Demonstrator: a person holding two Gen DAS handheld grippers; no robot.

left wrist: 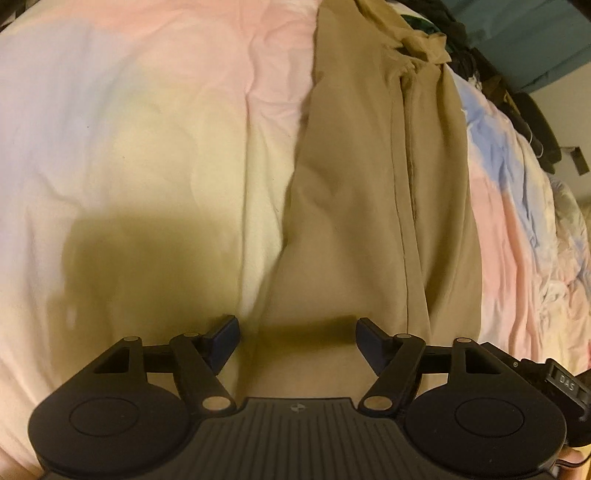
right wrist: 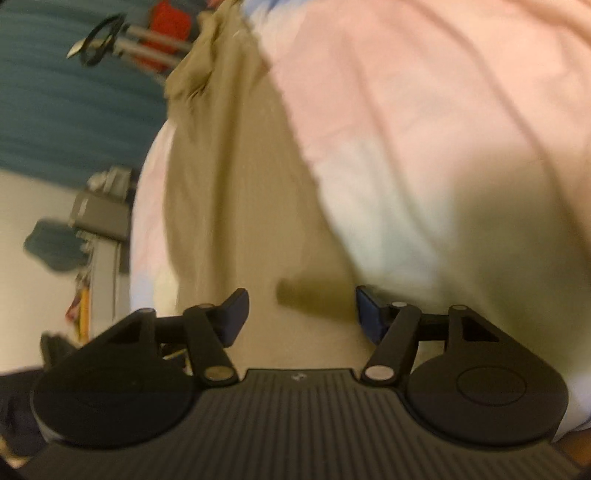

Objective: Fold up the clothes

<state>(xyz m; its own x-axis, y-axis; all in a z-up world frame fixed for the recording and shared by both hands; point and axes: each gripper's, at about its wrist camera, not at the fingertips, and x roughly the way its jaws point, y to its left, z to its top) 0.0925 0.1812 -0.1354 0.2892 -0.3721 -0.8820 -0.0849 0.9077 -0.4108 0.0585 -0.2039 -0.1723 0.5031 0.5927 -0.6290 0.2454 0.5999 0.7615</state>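
A bed covered by a pastel bedspread [left wrist: 147,110] in pink, pale yellow and light blue fills both views; the right wrist view is blurred. The left tool [left wrist: 297,338] hangs above the bedspread with its two fingers set wide apart and nothing between them; its blue-faced fingertips [left wrist: 227,334] cast a dark shadow on the fabric beneath. Directly ahead of the left tool lie the khaki trousers [left wrist: 369,203], stretched lengthwise away from the tool, flat on the bedspread, with a long seam running along them and a bunched end at the far edge of the bed. Beyond the trousers, at the bed's far side, sits a pile of dark clothes [left wrist: 532,122] against a teal wall. The right tool [right wrist: 301,312] likewise has its fingers spread apart and empty, poised over the near end of the khaki trousers [right wrist: 229,184], which run away from it toward the bed's edge. The bedspread [right wrist: 424,110] lies to one side of the trousers; on the other side, off the bed, stand blurred grey furniture [right wrist: 103,218] and a red object [right wrist: 166,26].
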